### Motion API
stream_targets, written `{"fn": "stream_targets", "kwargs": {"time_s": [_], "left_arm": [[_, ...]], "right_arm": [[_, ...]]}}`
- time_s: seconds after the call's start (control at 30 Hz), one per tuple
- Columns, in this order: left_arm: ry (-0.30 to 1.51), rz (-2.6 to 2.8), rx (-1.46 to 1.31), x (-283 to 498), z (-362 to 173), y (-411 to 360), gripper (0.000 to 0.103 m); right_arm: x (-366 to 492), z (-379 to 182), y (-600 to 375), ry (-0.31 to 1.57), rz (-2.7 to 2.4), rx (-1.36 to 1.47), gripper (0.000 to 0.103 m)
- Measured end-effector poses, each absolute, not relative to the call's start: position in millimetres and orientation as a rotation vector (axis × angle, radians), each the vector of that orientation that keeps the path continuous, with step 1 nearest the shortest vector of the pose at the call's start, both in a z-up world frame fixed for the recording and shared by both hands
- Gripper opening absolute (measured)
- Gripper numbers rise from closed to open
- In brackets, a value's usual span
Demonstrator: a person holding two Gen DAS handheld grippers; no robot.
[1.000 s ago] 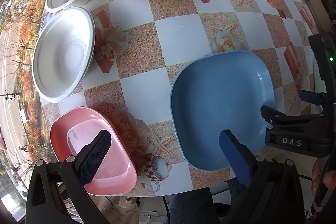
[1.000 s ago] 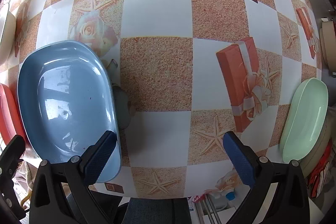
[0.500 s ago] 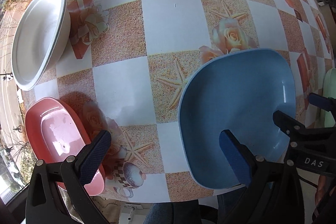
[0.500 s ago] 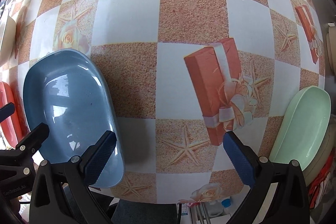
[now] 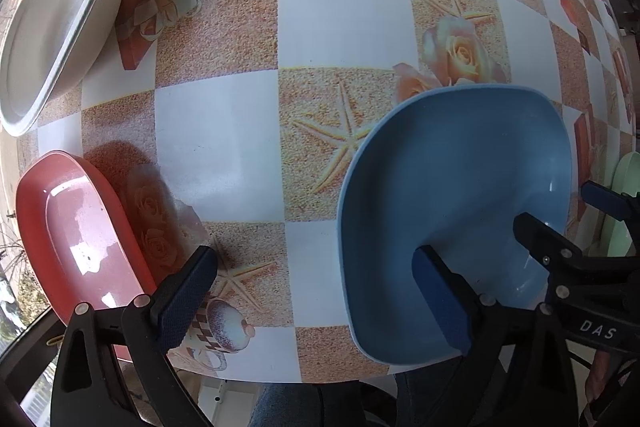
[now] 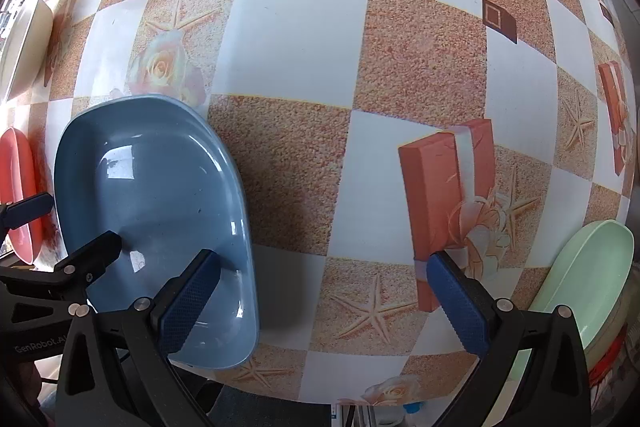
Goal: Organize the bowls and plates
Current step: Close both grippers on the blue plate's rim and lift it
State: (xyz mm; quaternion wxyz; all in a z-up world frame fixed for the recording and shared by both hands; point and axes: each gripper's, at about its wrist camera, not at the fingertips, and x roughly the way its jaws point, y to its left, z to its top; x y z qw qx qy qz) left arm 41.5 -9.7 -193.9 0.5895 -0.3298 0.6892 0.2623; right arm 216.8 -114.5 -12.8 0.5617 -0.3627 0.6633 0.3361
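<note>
While the blue plate [image 5: 452, 187] lies on the bench [image 5: 344, 39], the left gripper [image 5: 316, 293] is closing, one finger over it, not pressing. The right gripper [image 6: 324, 293] gapes wide, empty.

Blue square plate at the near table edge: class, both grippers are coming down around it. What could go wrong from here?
1. The blue square plastic plate overhangs the edge of the checked tablecloth; a push could tip it off.
2. The left gripper, jaws closing with only the plate's left rim between them, may slip on the glossy rim.
3. The right gripper works close beside it, so the two could collide.
</note>
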Motion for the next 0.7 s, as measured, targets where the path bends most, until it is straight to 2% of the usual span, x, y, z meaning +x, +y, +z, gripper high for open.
{"fn": "stream_targets", "kwargs": {"time_s": [0.07,0.13,0.17,0.27,0.33,0.37,0.4,0.43,0.53,0.57,0.7], "left_arm": [[1.614,0.577,-0.775,46,-185,-16,0.092],[1.617,0.548,-0.759,49,-173,-27,0.082],[1.617,0.535,-0.739,51,-171,-30,0.079],[1.617,0.487,-0.677,62,-167,-38,0.062],[1.608,0.443,-0.636,67,-163,-45,0.035],[1.611,0.425,-0.618,69,-162,-47,0.032],[1.617,0.423,-0.607,69,-163,-48,0.032],[1.613,0.419,-0.609,68,-163,-48,0.032],[1.622,0.4,-0.629,63,-159,-51,0.028],[1.623,0.393,-0.639,59,-159,-50,0.028],[1.631,0.393,-0.626,49,-158,-53,0.028]], "right_arm": [[223,-17,-110,1.567,0.784,-0.842,0.103],[226,-20,-119,1.577,0.775,-0.836,0.1],[226,-20,-117,1.567,0.781,-0.844,0.095],[202,-14,-125,1.534,0.829,-0.88,0.08],[192,-12,-129,1.517,0.85,-0.894,0.068],[188,-12,-132,1.51,0.861,-0.895,0.055],[185,-12,-135,1.502,0.872,-0.897,0.037],[181,-11,-136,1.498,0.886,-0.901,0.029],[180,-17,-137,1.517,0.853,-0.898,0.029],[181,-17,-137,1.536,0.842,-0.883,0.025],[201,-19,-137,1.597,0.821,-0.833,0.024]]}}
